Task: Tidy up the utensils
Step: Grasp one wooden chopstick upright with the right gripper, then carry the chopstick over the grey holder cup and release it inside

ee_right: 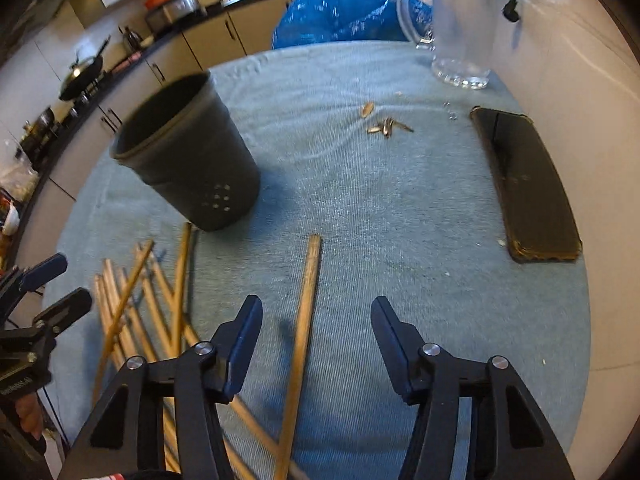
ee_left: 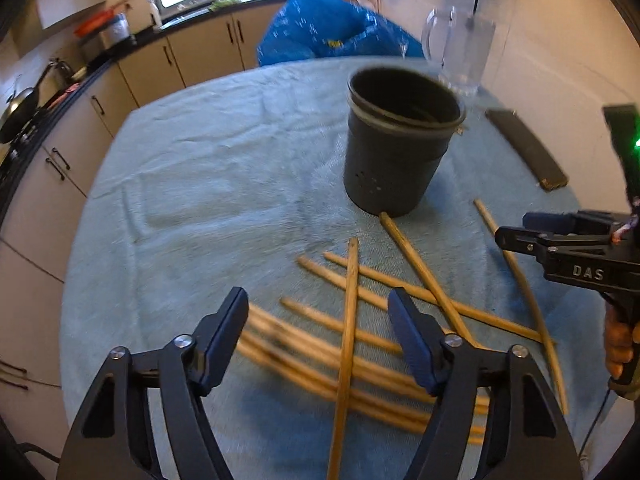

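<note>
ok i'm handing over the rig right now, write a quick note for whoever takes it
Left tool: open over the chopstick pile, gripping nothing.
Right tool: open, the lone chopstick lies between its fingers, not gripped.
Dark holder cup: upright on the blue towel beyond the chopsticks; its inside is only partly visible.
Done: no chopsticks seen in the cup.
Left: pick up the chopsticks and stand them in the cup.

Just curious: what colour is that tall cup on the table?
Dark grey cup, seen best in the right wrist view.
</note>
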The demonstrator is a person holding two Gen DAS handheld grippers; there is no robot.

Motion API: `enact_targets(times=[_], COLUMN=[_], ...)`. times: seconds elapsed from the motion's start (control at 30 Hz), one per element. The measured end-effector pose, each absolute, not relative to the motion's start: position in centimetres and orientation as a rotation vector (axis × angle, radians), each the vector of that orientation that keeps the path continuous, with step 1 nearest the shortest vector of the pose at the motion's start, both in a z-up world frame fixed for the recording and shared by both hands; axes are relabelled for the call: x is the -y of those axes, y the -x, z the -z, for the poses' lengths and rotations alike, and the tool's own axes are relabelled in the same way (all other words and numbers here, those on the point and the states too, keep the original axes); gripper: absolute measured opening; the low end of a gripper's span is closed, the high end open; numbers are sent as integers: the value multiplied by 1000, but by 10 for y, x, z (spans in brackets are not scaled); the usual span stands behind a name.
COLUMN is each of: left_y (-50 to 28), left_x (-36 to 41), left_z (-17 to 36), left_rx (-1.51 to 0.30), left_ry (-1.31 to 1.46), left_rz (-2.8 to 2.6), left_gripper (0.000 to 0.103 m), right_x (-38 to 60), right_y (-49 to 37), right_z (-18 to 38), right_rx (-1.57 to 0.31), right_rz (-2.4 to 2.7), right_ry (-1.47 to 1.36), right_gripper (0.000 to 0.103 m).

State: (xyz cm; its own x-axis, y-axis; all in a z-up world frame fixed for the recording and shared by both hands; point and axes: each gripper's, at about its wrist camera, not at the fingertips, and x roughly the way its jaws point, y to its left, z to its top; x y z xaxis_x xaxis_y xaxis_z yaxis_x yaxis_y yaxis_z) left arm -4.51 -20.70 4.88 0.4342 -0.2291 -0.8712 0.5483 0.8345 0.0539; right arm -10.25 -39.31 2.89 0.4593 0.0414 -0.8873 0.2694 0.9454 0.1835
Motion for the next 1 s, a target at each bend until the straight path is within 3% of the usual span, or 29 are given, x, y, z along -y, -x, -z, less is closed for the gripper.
enact_targets(times=[0.1,0.3,0.33,0.37,0.4,0.5,0.57,1.0], left_y=[34,21,19,18,17,17,23,101], left_x=[218,231,231,232,232,224,216,158], left_z=[-38,-20,-20,-21,-21,-27,-33,-124], left_rx=[-1044,-1114,-1123,-1131,-1139,-1137,-1124,-896], left_ry=[-399,-458,-456,-448,-440,-401,-371,-177], left_rz=[490,509,519,526,528,515,515,585], left_gripper=[64,41,33,18,8,7,7,7], right_x=[389,373,369,368,365,359,357,371], right_y=[90,67,64,63,61,62,60,130], right_z=[-26,-16,-16,-16,-17,-19,-17,-73], right_rx=[-1120,-1186,-1194,-1197,-1201,-1205,-1201,-968], right_rz=[143,186,197,200,199,186,183,109], right_ry=[-275,-163,-144,-137,-136,-126,-122,-296], right_gripper=[58,52,51,47,43,16,7,7])
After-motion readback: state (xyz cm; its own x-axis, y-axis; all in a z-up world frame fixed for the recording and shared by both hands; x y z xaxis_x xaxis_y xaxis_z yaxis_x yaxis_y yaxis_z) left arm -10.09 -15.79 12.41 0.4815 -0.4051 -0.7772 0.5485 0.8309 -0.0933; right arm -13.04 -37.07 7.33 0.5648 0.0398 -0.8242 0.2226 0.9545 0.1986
